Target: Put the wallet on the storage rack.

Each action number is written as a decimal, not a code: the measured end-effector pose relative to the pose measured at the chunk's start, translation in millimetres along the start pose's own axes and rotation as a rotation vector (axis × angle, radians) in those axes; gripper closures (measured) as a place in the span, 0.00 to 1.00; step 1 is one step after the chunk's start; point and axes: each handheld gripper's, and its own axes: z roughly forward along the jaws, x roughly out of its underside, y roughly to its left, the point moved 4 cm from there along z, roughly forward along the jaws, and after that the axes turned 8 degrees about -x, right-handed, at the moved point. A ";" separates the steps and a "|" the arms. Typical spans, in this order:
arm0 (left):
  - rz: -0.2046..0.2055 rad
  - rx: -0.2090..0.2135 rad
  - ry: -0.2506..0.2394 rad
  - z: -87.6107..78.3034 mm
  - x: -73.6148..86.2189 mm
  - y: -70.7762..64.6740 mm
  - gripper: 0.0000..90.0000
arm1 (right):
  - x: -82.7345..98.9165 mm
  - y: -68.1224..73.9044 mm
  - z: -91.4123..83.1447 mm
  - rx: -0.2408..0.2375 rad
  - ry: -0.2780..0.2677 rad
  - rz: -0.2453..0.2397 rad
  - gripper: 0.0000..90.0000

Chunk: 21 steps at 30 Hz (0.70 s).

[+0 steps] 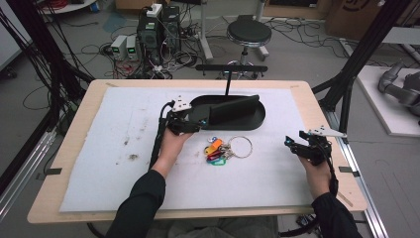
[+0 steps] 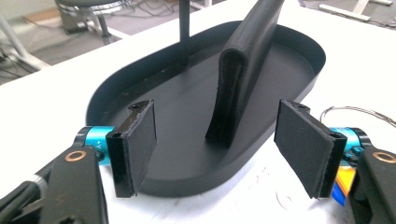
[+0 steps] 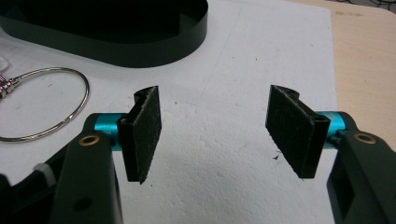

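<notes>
High view: a black oval tray [image 1: 257,119] sits at upper centre of the white mat [image 1: 99,163], w/ a black folded case [image 1: 233,110] lying in it, leaning toward the tray's right end; a thin black stand [image 1: 227,79] rises from the tray's rear. The left gripper [image 1: 195,120] is held at the tray's left end, jaws spread wide w/ nothing between the pads. In the left gripper view the case [image 2: 240,74] is seen upright-tilted just beyond the jaws, untouched, its folded edge facing the camera; the tray rim [image 2: 116,88] runs behind the left pad. The right gripper [image 1: 292,144] is held at right of frame over bare mat, well apart from the tray, jaws likewise wide & empty. A key ring [image 1: 240,147] w/ coloured tags [image 1: 215,151] lies on the mat just below the tray, between the two hands; in the right gripper view the ring [image 3: 42,102] appears at left, the tray wall [image 3: 140,51] at top. Step judged in hand: case placed in tray, left gripper clearing. For a clean finish, the jaws are best kept wide until fully clear of the rim, the gripper drawn back along its own axis so the leaning case isn't nudged. Keys are probably next; approach is best made at the ring, not the loose tags.
</notes>
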 end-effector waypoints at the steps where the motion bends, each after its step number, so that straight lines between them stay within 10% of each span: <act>1: 0.005 -0.001 -0.008 -5.0 -0.5 0.0 0.33 | 0.0 0.1 0.1 0.002 0.001 0.000 0.40; 10: 0.083 -0.002 -0.038 -51.6 6.3 -3.7 0.33 | -0.1 1.3 1.0 -0.007 0.001 0.000 0.40; 21: 0.046 0.036 -0.074 -93.9 28.6 1.4 0.32 | -0.6 0.8 3.1 -0.007 -0.004 0.004 0.40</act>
